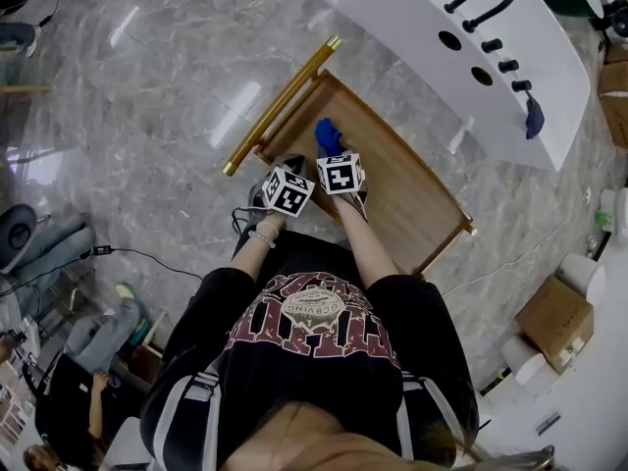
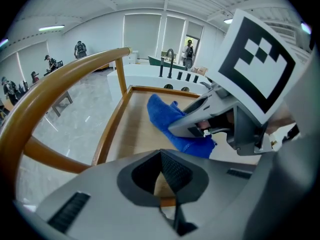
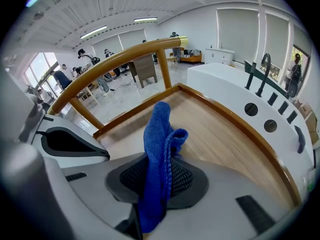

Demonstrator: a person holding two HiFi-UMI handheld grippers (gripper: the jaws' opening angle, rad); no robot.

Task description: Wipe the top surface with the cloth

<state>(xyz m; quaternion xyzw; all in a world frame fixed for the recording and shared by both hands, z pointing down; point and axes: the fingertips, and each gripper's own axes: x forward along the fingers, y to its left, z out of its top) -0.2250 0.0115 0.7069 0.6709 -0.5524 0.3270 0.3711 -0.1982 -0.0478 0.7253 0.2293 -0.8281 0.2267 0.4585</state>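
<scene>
Head view: high, steeply down.
Gripper views: low, close, along wooden top (image 2: 132, 129).
Shared: wooden top, seemingly all three.

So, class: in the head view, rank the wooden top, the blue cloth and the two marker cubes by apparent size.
1. wooden top
2. left marker cube and right marker cube: alike, and nearer the camera
3. blue cloth, only slightly smaller

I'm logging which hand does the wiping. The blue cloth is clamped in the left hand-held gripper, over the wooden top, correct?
Not quite: the blue cloth is clamped in the right hand-held gripper, not the left, over the wooden top. The right gripper view shows it pinched between that gripper's jaws. The left hand-held gripper holds nothing.
</scene>
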